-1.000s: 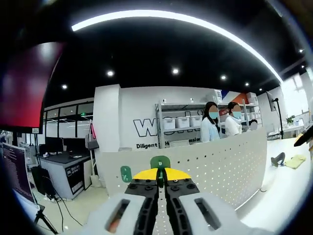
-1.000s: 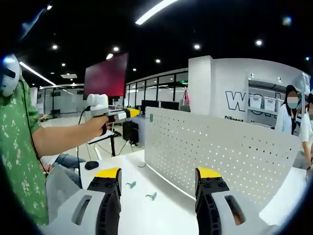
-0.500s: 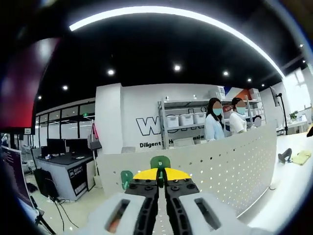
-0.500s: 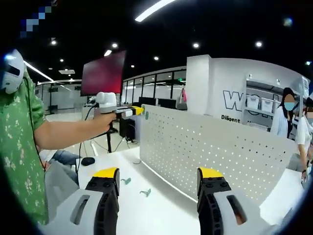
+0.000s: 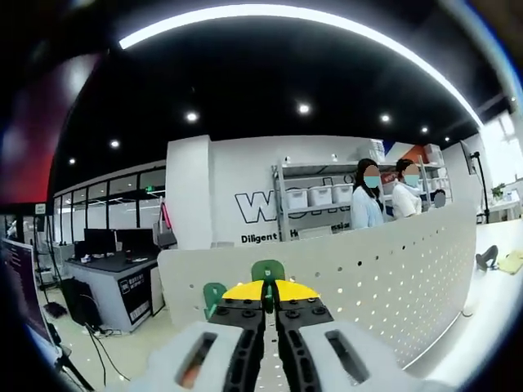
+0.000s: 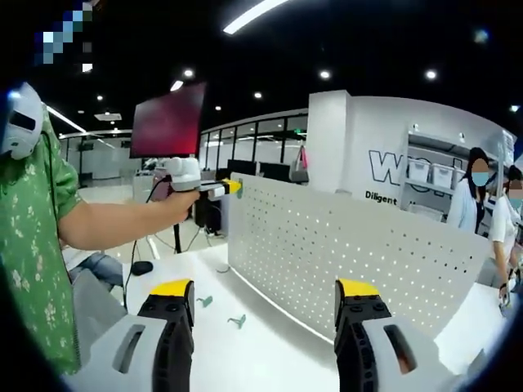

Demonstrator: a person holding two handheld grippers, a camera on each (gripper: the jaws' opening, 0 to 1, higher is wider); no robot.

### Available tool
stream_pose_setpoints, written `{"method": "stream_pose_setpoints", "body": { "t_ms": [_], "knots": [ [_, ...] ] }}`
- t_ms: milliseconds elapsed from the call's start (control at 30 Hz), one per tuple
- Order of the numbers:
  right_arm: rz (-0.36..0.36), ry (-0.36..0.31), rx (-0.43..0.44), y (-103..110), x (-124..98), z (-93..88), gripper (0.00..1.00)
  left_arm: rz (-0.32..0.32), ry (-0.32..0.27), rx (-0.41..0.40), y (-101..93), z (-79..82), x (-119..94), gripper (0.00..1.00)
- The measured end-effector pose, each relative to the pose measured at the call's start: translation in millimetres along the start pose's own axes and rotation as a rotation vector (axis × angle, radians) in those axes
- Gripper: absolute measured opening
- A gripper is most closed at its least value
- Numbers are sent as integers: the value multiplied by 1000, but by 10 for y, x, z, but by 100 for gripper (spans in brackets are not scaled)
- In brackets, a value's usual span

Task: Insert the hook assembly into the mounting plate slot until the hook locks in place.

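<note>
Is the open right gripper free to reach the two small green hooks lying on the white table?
Probably yes. The right gripper is open, and the two small green hooks lie on bare white table just ahead of its left jaw, beside the white perforated panel, with nothing between.

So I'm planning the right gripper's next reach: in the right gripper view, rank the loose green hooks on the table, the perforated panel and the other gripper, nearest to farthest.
1. The green hooks on the white table, just ahead between the open jaws of the right gripper.
2. The perforated panel, standing upright beyond them, centre to right.
3. The left gripper, upper left at the panel's far top corner.
</note>
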State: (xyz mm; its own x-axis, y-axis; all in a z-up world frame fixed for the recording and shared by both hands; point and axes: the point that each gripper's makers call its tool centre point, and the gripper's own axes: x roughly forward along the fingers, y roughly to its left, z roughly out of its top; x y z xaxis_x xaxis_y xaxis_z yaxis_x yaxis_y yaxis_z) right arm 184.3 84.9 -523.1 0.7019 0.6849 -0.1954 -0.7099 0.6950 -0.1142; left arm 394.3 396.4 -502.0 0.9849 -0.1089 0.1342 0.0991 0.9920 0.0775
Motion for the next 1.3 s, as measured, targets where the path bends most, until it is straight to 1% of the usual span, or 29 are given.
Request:
{"method": "stream_pose_setpoints", "body": {
  "t_ms": [267,367,500,567,633,700,833,900,1100,1233,1300],
  "knots": [
    [5,-9,-1,-2,14,40,75,7,6,-11,0,-55,85,3],
    [-10,-21,0,-27,7,67,81,6,12,-10,-3,-80,111,3],
    [-8,-17,-10,-23,-15,77,82,8,14,-8,2,-91,132,3],
    [-5,-27,-10,-16,-28,98,84,9,16,-8,6,-98,142,3],
    [-2,-32,-5,-11,-37,109,84,10,18,-6,3,-105,151,3],
    [-10,-38,-3,-28,-42,119,86,10,21,-7,-1,-116,163,3],
    [-7,-33,0,-33,-50,112,88,14,27,-4,2,-142,183,3],
    [-6,-34,2,-30,-53,116,90,14,30,-3,0,-155,186,3],
    [4,-26,-4,-2,-39,115,91,17,33,-6,2,-172,211,3],
    [11,-31,-8,16,-32,126,94,19,34,-7,1,-184,221,3],
    [16,-29,-9,27,-33,130,94,20,33,-9,5,-185,226,3]
  ]
}}
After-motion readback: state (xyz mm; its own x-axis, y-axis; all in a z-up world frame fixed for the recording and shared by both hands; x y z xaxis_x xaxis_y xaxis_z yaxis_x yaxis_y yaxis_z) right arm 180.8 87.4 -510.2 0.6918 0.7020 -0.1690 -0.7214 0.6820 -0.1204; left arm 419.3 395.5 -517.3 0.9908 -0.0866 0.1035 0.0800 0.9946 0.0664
